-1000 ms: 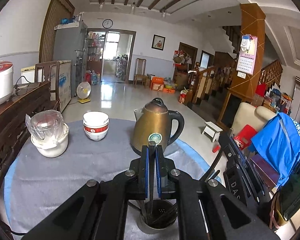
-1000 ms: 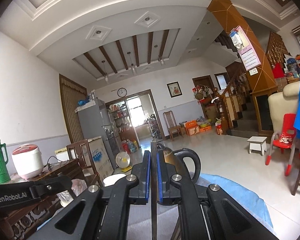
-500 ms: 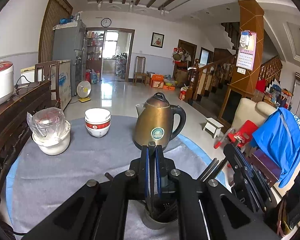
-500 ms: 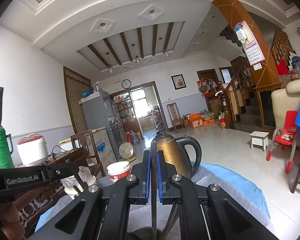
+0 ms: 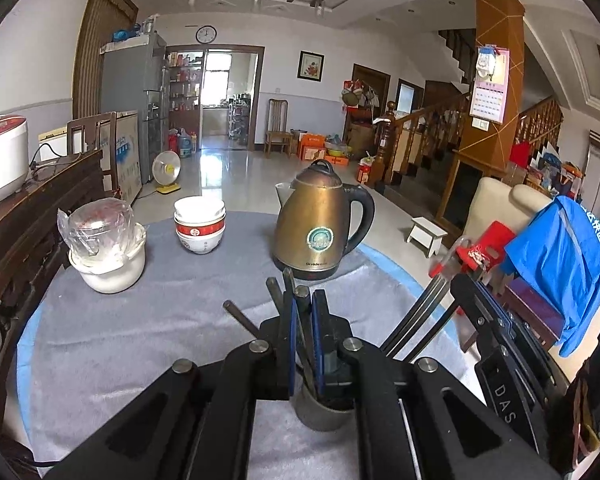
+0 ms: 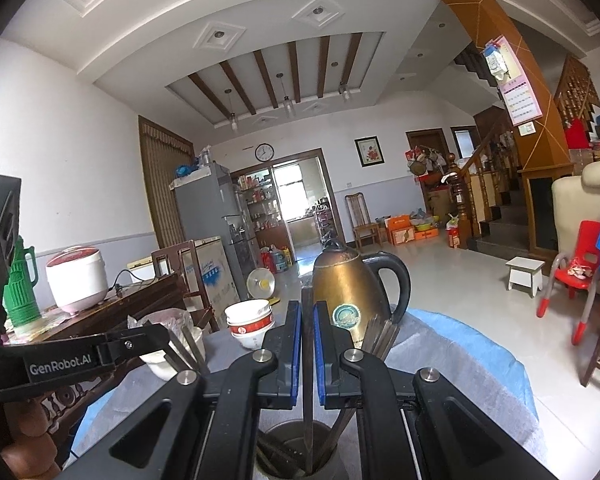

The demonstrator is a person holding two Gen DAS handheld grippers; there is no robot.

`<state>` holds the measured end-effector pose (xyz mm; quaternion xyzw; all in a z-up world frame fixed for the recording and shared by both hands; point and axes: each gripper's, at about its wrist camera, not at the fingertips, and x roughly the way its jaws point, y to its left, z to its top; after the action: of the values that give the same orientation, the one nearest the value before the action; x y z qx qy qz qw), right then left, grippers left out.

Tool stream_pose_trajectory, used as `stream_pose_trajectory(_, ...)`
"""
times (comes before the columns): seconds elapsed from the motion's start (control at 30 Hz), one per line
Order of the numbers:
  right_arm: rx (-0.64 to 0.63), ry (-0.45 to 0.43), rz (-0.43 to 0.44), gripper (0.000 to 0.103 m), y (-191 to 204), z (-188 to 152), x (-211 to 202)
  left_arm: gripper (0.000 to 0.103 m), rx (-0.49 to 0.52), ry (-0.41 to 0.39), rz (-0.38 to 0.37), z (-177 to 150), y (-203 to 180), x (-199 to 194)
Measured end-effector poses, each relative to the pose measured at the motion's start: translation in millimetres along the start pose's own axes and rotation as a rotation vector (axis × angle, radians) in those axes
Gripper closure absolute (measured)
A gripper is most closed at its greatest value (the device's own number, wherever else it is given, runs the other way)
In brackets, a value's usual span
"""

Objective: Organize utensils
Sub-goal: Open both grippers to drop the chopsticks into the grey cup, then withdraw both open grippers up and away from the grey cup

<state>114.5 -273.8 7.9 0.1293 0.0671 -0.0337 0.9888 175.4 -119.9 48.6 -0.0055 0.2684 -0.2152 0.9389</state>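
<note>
The left hand-held gripper (image 5: 303, 316) hangs right over a metal utensil cup (image 5: 324, 414) on the grey-clothed bench (image 5: 148, 344), its blue-lined jaws pinching a single dark chopstick (image 5: 302, 300) whose lower end runs down into the cup. More chopstick tops (image 5: 276, 290) poke up just beside it at ten and eleven o'clock of the jaws.

From the right wrist, the right hand-held gripper (image 6: 308, 320) is likewise pressed onto one dark chopstick (image 6: 308, 380) that stands nearly upright, its tip dipping inside the cup (image 6: 292, 452) at six o'clock of the view. A fan of other chopsticks (image 6: 380, 336) leans out of the cup toward one o'clock. In the left wrist view the right tool sits at four o'clock, with a pair of chopsticks (image 5: 420, 320) slanting up along it.

Beyond the cup, at twelve o'clock, a bronze kettle (image 5: 320, 228) stands on the bench. A stack of white bowls with a red band (image 5: 199, 224) is at eleven o'clock, and a white pot covered with plastic wrap (image 5: 106, 244) sits at ten o'clock, near the bench's left edge. All three are well apart from the cup. A white rice cooker (image 6: 76, 280) rests on the dark wooden sideboard (image 6: 112, 312) at nine o'clock.
</note>
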Motion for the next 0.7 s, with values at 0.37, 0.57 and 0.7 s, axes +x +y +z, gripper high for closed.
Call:
stream_pose_trajectory(0.37, 0.014, 0.043, 0.051, 0.094, 6.7, -6.4, 0.8, 0.091, 0.022, 0.045, 0.035, -10.4, 12.1, -11.0)
stream_pose_trajectory(0.57, 0.026, 0.086, 0.097, 0.092, 11.7, -5.8, 3.7, 0.047, 0.046, 0.063, 0.075, -24.2, 25.3, -22.6)
stream_pose_trajectory(0.7, 0.051, 0.115, 0.123, 0.066, 10.4, -7.5, 3.5, 0.034, 0.080, 0.081, 0.136, -39.1, 33.8, -30.3)
